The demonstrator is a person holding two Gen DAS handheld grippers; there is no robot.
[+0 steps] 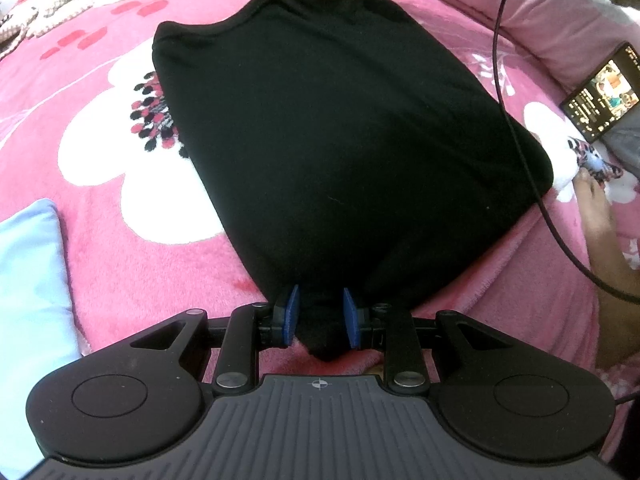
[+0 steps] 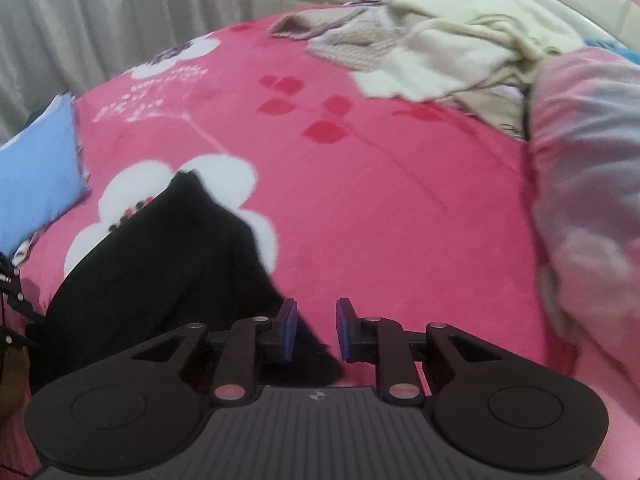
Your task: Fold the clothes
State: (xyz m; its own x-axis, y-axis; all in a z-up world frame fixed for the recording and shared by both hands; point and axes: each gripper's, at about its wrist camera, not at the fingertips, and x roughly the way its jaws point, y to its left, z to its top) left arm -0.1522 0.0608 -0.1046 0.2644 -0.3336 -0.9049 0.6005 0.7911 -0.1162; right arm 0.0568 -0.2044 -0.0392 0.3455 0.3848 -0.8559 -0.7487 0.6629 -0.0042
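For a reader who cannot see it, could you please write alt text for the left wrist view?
The left gripper pinches the near corner of a folded black garment lying on a pink floral blanket. A lit phone lies at the right edge.

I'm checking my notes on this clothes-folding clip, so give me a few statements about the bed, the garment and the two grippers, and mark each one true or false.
1. The black garment lies on a pink floral blanket. True.
2. The left gripper has black cloth between its blue pads. True.
3. The right gripper is clamped on a white towel. False: its pads stand apart, and only a black cloth tip lies beside its left pad.
4. A lit phone lies at the right of the left wrist view. True.
5. The pile of light clothes sits on top of the black garment. False: it lies apart, farther up the bed.
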